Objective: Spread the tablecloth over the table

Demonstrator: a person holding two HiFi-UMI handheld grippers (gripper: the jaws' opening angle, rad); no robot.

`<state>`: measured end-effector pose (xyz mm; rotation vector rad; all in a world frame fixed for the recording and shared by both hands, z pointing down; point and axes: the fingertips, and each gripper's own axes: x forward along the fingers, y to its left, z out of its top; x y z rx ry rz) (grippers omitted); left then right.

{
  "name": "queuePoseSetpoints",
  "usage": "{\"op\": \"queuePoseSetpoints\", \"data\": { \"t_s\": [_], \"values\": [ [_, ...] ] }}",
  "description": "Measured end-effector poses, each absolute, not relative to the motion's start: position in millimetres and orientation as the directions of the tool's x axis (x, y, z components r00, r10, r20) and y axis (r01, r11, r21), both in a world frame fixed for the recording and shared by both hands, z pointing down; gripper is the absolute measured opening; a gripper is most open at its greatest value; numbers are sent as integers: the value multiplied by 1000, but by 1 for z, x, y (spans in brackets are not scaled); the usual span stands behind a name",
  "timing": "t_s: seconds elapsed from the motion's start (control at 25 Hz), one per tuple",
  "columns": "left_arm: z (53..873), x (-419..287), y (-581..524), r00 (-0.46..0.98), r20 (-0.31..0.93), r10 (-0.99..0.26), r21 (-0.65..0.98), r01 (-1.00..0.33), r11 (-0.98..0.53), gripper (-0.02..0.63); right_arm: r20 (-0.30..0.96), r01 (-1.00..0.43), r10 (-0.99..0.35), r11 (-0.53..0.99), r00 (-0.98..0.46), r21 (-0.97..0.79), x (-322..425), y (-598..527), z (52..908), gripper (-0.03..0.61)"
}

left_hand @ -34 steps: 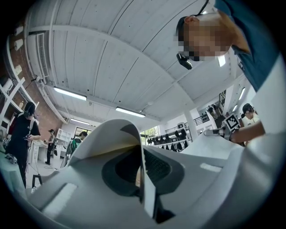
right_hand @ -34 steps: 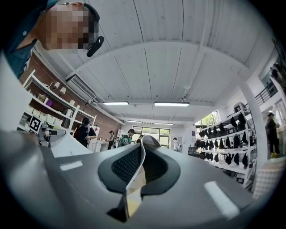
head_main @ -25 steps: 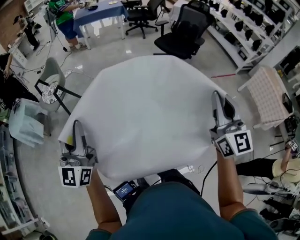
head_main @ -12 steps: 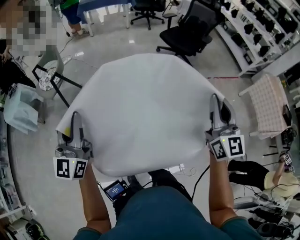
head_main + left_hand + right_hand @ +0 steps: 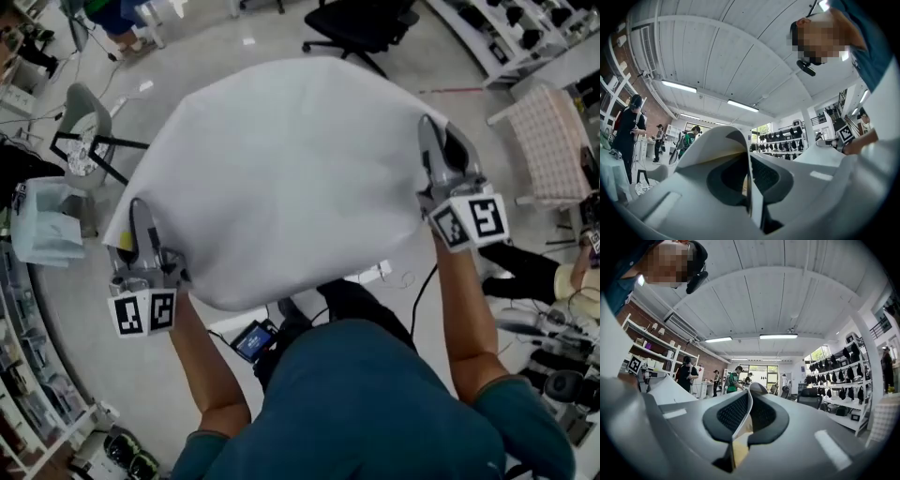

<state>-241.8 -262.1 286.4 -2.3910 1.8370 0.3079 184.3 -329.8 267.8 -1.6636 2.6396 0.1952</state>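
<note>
Jaws of the left gripper (image 5: 139,223) are clamped on the near-left edge of the white tablecloth (image 5: 281,178), which hangs spread in the air between the two grippers, above the floor (image 5: 66,319), table not in view. At right, the right gripper (image 5: 437,141) is likewise closed on the near-right edge. Cloth looks light, soft and floppy, likely to billow or slip, so pinching the edge near corners and keeping it taut suits.
</note>
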Motion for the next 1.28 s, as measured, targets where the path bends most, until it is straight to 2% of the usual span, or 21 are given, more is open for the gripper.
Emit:
{"op": "queuePoseSetpoints", "data": {
  "t_s": [0.2,0.44,0.6,1.0,1.16,1.28],
  "values": [
    [321,-233,-269,277,-155,-948,42,-957,-287,5,-46,-915,-914,400,-402,47,194,-331,309,12],
    [341,-238,-291,244,-149,-958,110,-959,-261,5,-21,-919,-919,393,-394,38,202,-369,327,12],
    [363,-229,-298,248,-118,-961,109,-959,-261,3,-12,-928,-928,372,-372,-4,219,-376,362,12],
    [381,-242,-364,239,-111,-965,113,-961,-251,5,-10,-928,-928,373,-373,-21,214,-442,378,12],
    [399,-247,-383,212,-104,-972,157,-961,-227,5,2,-944,-945,328,-328,-41,226,-463,398,14],
    [442,-249,-395,199,-43,-979,211,-956,-203,5,62,-959,-959,273,-278,-81,243,-477,441,14]
  ]
}}
